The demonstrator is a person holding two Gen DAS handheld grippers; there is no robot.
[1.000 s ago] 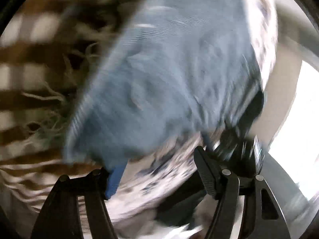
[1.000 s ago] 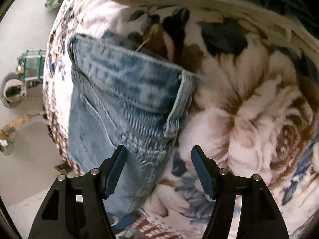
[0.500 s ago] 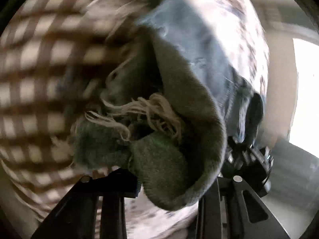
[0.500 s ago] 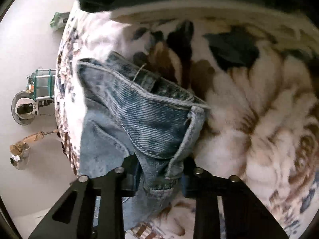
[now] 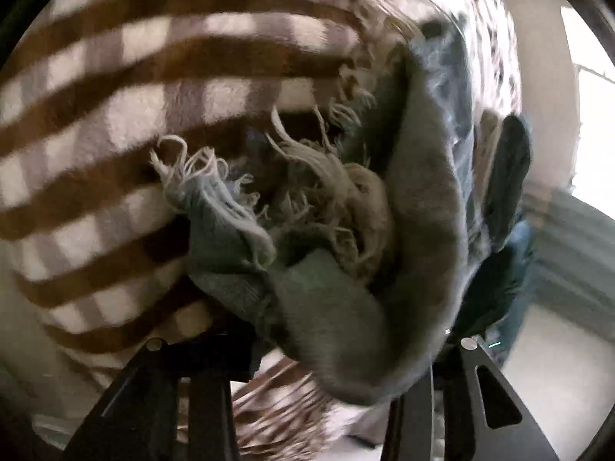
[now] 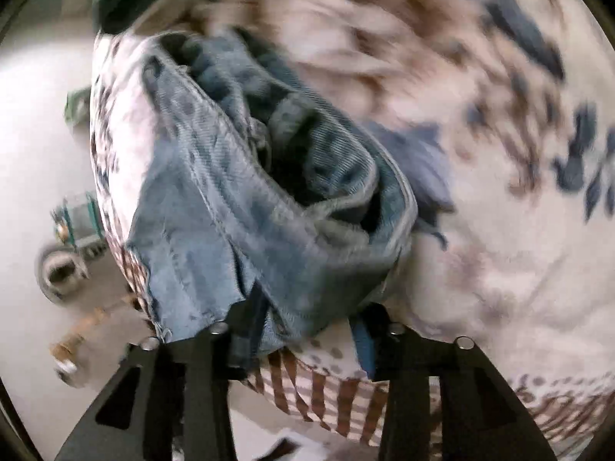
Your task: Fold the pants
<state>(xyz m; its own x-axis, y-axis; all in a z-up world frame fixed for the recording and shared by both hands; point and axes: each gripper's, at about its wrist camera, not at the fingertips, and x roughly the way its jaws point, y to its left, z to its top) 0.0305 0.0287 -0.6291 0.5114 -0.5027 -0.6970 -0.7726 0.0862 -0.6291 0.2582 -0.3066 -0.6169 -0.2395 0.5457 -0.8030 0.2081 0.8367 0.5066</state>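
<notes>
The pants are light blue jeans (image 6: 215, 207) lying on a bed. In the right wrist view my right gripper (image 6: 307, 330) is shut on the waistband end, which bunches up and lifts between its fingers. In the left wrist view my left gripper (image 5: 338, 349) is shut on the frayed hem end of the jeans (image 5: 346, 299), with loose threads (image 5: 315, 176) hanging out just beyond the fingers. The cloth hides both sets of fingertips.
A brown and white checked blanket (image 5: 146, 88) lies under the hem end. A floral blanket (image 6: 499, 230) covers the bed under the waistband. The bed's edge and pale floor (image 6: 42, 134) with small objects are at the left. A dark object (image 5: 507, 176) is at the right.
Both grippers have closed on the jeans: the right on the waistband, the left on the hem. Both ends are now lifted and bunched, and the views have shifted.
</notes>
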